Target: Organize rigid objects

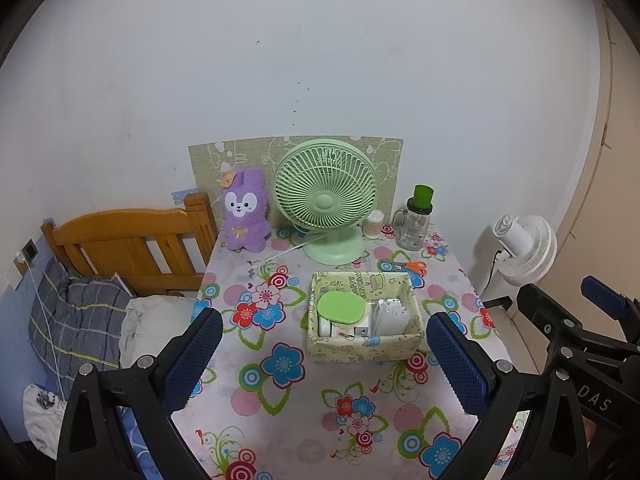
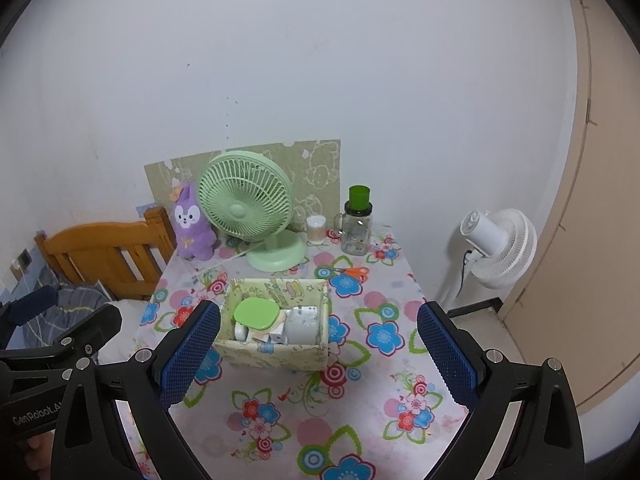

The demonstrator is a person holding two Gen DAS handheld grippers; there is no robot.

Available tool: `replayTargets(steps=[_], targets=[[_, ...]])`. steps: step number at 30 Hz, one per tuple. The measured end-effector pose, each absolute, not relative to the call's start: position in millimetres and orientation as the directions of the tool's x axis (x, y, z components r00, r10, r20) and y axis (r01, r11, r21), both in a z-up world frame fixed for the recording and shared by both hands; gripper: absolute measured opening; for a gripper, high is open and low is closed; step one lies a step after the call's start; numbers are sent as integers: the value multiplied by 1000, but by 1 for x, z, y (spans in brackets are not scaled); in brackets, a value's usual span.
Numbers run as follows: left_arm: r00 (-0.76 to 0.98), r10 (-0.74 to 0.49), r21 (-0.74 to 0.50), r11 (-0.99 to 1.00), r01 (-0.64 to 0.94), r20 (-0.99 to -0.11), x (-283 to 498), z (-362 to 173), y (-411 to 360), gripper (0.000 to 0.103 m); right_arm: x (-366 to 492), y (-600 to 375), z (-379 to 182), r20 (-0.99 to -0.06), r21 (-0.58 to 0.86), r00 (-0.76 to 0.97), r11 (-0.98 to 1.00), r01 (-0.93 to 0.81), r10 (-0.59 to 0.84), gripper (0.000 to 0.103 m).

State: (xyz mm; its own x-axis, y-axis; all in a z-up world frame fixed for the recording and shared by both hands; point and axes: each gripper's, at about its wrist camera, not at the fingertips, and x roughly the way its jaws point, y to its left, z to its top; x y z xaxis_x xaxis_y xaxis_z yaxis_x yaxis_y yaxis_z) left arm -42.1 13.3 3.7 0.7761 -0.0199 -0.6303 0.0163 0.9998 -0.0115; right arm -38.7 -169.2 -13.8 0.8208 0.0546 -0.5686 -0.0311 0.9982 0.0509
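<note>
A pale green patterned storage box [image 1: 362,350] [image 2: 272,354] sits mid-table on the floral tablecloth [image 1: 296,412] [image 2: 352,408]. Inside it lie a white container with a green lid [image 1: 342,307] [image 2: 256,312] and several small white items [image 1: 390,316] [image 2: 302,324]. Orange-handled scissors [image 1: 412,267] [image 2: 352,272] lie behind the box to the right. My left gripper [image 1: 324,340] hangs open in front of the box, nothing between its fingers. My right gripper [image 2: 318,338] is open too, held back from the box with its blue pads empty.
Along the wall stand a purple plush rabbit [image 1: 245,210] [image 2: 192,224], a green desk fan [image 1: 326,200] [image 2: 252,208], a cotton-swab jar [image 1: 374,224] [image 2: 316,230] and a glass jar with green lid [image 1: 416,218] [image 2: 357,220]. A wooden bed headboard [image 1: 132,244] borders the left; a white floor fan [image 1: 524,248] [image 2: 500,246] stands right.
</note>
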Motion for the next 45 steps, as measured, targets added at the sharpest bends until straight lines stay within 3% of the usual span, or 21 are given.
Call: replayTargets(steps=[14, 26, 45], targets=[[776, -14, -6, 1000, 14, -630, -41, 3, 15, 103, -40, -162, -11, -537, -22, 844, 999, -26, 10, 100], [782, -25, -13, 1000, 22, -623, -40, 4, 13, 103, -36, -174, -10, -563, 101, 822, 994, -35, 86, 100], [783, -14, -8, 1000, 11, -622, -41, 4, 14, 103, -36, -168, -12, -578, 68, 813, 997, -38, 70, 100]])
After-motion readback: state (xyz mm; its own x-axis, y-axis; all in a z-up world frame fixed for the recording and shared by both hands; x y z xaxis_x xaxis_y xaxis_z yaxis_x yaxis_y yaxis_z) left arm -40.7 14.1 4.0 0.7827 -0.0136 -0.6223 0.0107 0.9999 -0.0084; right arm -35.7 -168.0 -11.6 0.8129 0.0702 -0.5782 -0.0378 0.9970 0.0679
